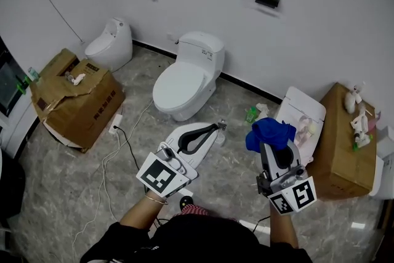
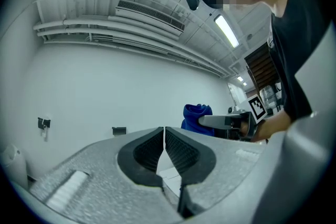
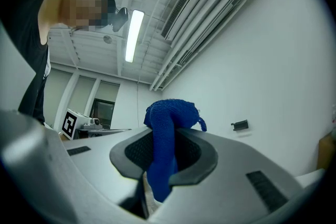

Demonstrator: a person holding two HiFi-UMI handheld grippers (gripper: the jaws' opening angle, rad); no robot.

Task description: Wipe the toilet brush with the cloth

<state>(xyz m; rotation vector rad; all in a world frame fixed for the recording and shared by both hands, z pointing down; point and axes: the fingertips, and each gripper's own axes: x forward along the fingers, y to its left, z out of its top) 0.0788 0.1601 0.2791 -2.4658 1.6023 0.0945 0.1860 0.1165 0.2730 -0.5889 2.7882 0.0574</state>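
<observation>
Right gripper view is showing the right tool [image 3: 163, 157] clamping the soft, light cloth [image 3: 170, 115] by a bunched fold before the toilet [image 1: 184, 80], the left tool [image 2: 165, 139] sitting shut, empty, the brush seemingly unseen.

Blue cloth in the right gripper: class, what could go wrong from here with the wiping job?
The bunched blue knitted cloth is pinched by only a narrow strip in the right gripper; rubbing could pull it out.
The left gripper has its jaws shut on nothing, and no brush clearly shows, so nothing is steadied yet.
The white power strip and its cables lie on the floor nearby: a possible trip.
</observation>
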